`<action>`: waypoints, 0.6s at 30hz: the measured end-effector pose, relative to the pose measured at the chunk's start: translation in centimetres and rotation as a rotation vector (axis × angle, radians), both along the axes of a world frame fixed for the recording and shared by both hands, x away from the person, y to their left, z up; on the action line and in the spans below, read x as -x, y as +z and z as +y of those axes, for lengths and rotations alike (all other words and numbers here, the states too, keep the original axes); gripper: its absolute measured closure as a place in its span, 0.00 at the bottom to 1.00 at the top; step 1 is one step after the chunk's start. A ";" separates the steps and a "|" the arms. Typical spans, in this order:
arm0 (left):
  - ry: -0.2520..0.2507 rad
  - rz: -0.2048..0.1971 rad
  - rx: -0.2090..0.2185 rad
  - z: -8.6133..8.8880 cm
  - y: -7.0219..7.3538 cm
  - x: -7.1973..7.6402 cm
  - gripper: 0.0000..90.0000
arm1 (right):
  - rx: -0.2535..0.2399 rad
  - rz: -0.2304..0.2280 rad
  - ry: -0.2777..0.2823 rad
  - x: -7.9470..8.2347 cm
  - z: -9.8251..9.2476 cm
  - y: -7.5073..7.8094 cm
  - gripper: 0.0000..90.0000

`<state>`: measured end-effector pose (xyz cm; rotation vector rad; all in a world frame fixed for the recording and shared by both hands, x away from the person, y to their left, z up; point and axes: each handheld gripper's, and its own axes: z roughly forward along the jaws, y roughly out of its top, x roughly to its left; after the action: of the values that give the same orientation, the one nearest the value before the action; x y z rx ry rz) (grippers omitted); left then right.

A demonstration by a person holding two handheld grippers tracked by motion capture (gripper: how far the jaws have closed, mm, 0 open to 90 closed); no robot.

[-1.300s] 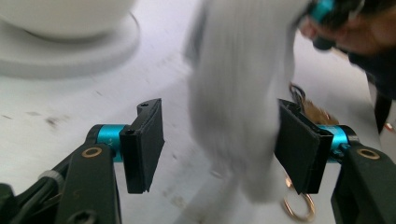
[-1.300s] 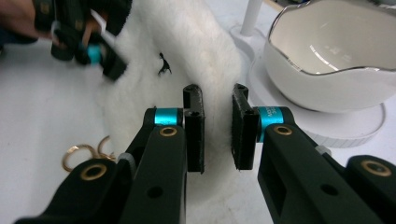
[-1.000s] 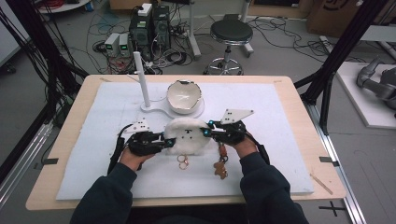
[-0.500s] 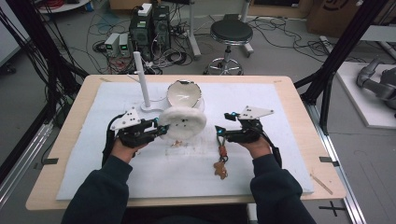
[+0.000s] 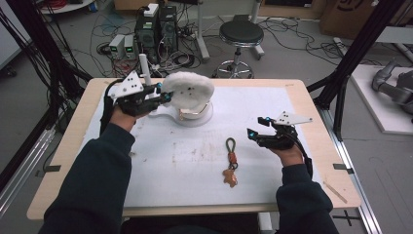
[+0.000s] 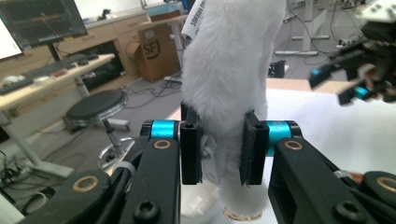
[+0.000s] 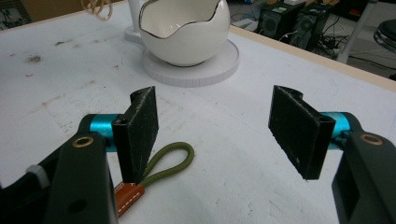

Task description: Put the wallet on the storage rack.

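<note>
My left gripper (image 5: 163, 95) is shut on a white fluffy pom-pom (image 5: 188, 89) and holds it in the air just over the white egg-shaped bowl (image 5: 196, 113) at the back of the table. In the left gripper view both black pads pinch the fur (image 6: 227, 70) near its lower end. A keychain (image 5: 230, 164) with a green loop, a brown leather tab and a small brown charm lies flat on the mat. My right gripper (image 5: 254, 134) hovers to the right of it, open and with nothing in it; its jaws (image 7: 219, 135) stand wide apart above the green loop (image 7: 170, 163).
The bowl (image 7: 184, 30) sits on a round white base (image 7: 191, 70), with a white upright post (image 5: 143, 66) behind my left hand. A white mat (image 5: 195, 180) covers the wooden table. Gold rings (image 7: 95, 7) dangle at the top left of the right gripper view.
The left gripper has lifted the pom-pom from the table's middle up and back to above the bowl. The right gripper has drawn away to the right, leaving the keychain lying on the mat.
</note>
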<state>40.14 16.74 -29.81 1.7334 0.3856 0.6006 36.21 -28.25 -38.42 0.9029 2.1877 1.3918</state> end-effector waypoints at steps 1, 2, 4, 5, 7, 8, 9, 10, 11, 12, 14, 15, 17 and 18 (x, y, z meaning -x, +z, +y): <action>0.002 -0.015 -0.020 -0.3 0.8 -1.1 0.82 | 0.002 0.000 0.001 -0.1 0.0 0.0 0.38; 0.002 -0.015 -0.020 -0.3 0.8 -1.1 0.82 | 0.002 0.000 0.001 -0.1 0.0 0.0 0.38; 0.001 -0.031 -0.047 -0.6 1.4 -2.7 0.82 | 0.001 -0.002 -0.004 -0.1 -0.2 -0.1 0.38; 0.001 -0.038 -0.057 -0.8 1.5 -3.2 0.82 | -0.003 0.005 -0.005 -0.1 -0.2 -0.1 0.38; 0.001 -0.045 -0.066 -1.0 1.2 -4.1 0.82 | 0.001 0.007 -0.008 -0.2 -0.4 -0.2 0.37; 0.003 -0.045 -0.086 -1.1 1.1 -4.6 0.82 | -0.001 0.006 -0.008 -0.2 -0.4 -0.3 0.38; 0.006 -0.045 -0.105 -1.1 0.8 -5.0 0.82 | -0.002 0.006 -0.010 -0.2 -0.5 -0.3 0.38; 0.012 -0.044 -0.119 -1.2 0.5 -5.3 0.82 | -0.002 0.009 -0.012 -0.2 -0.6 -0.3 0.38; 0.017 -0.039 -0.128 -1.2 0.2 -5.7 0.82 | -0.004 0.012 -0.014 -0.2 -0.8 -0.4 0.38; 0.017 -0.039 -0.128 -1.2 0.2 -5.7 0.82 | -0.004 0.011 -0.016 -0.3 -0.9 -0.4 0.38; 0.031 -0.027 -0.170 -1.2 -0.8 -6.6 0.82 | -0.004 0.018 -0.022 -0.3 -1.1 -0.6 0.38; 0.032 -0.025 -0.185 -1.2 -1.1 -6.8 0.82 | -0.005 0.021 -0.024 -0.3 -1.2 -0.6 0.38; 0.034 -0.024 -0.197 -1.3 -1.4 -7.0 0.82 | -0.003 0.025 -0.025 -0.3 -1.3 -0.8 0.38; 0.037 -0.021 -0.231 -1.5 -1.9 -7.2 0.82 | -0.003 0.027 -0.026 -0.3 -1.3 -0.8 0.38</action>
<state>47.33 15.21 -31.76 1.9417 0.3449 0.7118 36.56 -29.56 -39.22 0.9533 2.1865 1.3795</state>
